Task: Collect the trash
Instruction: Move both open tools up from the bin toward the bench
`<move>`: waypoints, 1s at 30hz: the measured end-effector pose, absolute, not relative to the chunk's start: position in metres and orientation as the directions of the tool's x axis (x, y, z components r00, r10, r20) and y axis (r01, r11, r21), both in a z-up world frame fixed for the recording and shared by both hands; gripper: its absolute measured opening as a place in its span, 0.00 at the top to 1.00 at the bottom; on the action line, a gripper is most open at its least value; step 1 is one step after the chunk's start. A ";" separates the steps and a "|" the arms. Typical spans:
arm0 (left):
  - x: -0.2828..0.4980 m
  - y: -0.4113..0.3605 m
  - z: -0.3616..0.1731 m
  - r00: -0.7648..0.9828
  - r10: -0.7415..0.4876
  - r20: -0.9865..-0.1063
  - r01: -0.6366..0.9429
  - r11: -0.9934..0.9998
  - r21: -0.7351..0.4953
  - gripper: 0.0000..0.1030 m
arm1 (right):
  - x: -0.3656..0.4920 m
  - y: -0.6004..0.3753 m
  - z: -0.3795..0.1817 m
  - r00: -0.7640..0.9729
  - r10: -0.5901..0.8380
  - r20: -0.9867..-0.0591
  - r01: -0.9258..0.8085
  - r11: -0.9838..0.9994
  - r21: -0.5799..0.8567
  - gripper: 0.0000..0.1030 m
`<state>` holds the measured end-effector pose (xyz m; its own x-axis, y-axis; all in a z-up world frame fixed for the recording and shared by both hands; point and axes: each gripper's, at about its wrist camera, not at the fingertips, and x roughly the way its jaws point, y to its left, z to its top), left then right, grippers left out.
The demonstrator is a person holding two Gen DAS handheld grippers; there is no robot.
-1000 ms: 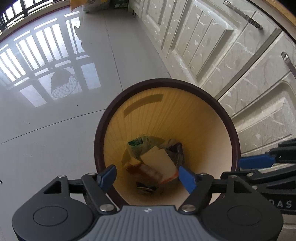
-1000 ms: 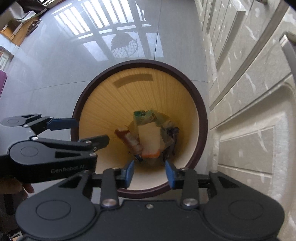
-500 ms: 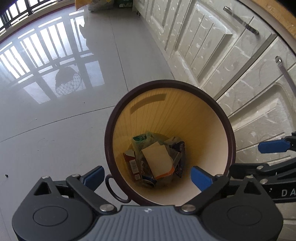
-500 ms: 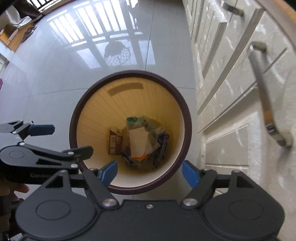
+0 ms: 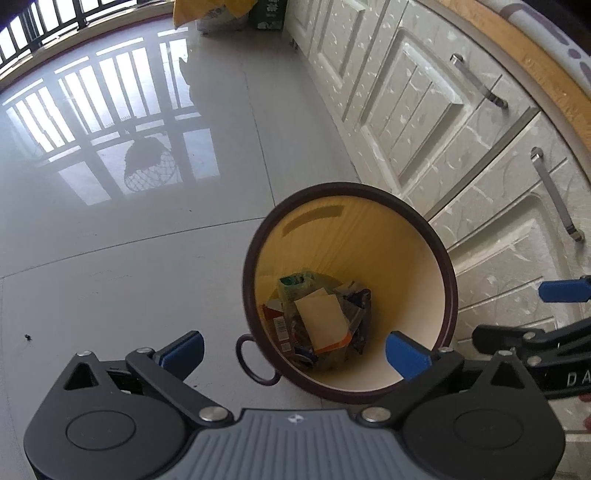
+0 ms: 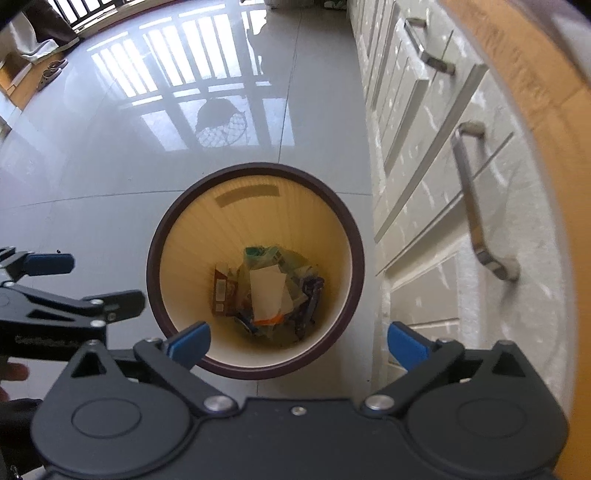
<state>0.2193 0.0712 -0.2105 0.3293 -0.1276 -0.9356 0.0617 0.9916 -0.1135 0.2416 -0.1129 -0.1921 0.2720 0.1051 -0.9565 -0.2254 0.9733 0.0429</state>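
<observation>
A round bin with a dark brown rim [image 5: 347,186] and a cream inside stands on the grey tiled floor next to the cabinets. At its bottom lies trash [image 5: 321,321]: a white paper, green and dark wrappers, a red carton. My left gripper [image 5: 295,352] hovers above the bin's near rim, its jaws opening wide with nothing between them. My right gripper [image 6: 298,343] hangs over the same bin [image 6: 255,168] and trash [image 6: 266,291], its jaws also opening and empty. Each gripper shows at the edge of the other's view.
White cabinet fronts [image 5: 424,110] with metal bar handles [image 6: 476,206] run along the right, close to the bin. A ring handle [image 5: 255,360] sticks out of the bin's left side. Glossy floor [image 5: 129,258] spreads to the left. Bags and a box [image 5: 229,11] stand far back.
Both grippers have risen away from the bin, which looks smaller now. Both pairs of jaws have spread from partly closed to wide. The trash rests in the bin.
</observation>
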 end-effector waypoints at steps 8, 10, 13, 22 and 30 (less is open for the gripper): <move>0.205 0.080 -0.186 0.345 -0.102 -0.933 0.043 0.995 -0.093 0.00 | 0.230 -0.111 -0.168 0.308 0.109 -0.945 -0.234 0.972 0.036 0.00; 0.202 0.083 -0.180 0.353 -0.098 -0.930 0.038 0.995 -0.091 0.00 | 0.226 -0.109 -0.162 0.317 0.113 -0.942 -0.248 0.968 0.033 0.00; 0.197 0.087 -0.169 0.366 -0.090 -0.926 0.028 0.996 -0.085 0.00 | 0.220 -0.104 -0.153 0.336 0.102 -0.936 -0.270 0.963 0.008 0.00; 0.176 0.098 -0.130 0.432 -0.077 -0.898 0.003 0.996 -0.084 0.00 | 0.201 -0.096 -0.117 0.404 0.111 -0.908 -0.312 0.950 -0.022 0.00; 0.160 0.101 -0.087 0.532 -0.069 -0.844 -0.010 0.996 -0.087 0.00 | 0.183 -0.104 -0.072 0.495 0.140 -0.857 -0.314 0.949 -0.027 0.00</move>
<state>0.1597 0.1012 -0.0866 0.5321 -0.0687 -0.8439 -0.0096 0.9962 -0.0871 0.1831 -0.1038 -0.0720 0.4952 0.1396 -0.8575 -0.3140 0.9490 -0.0268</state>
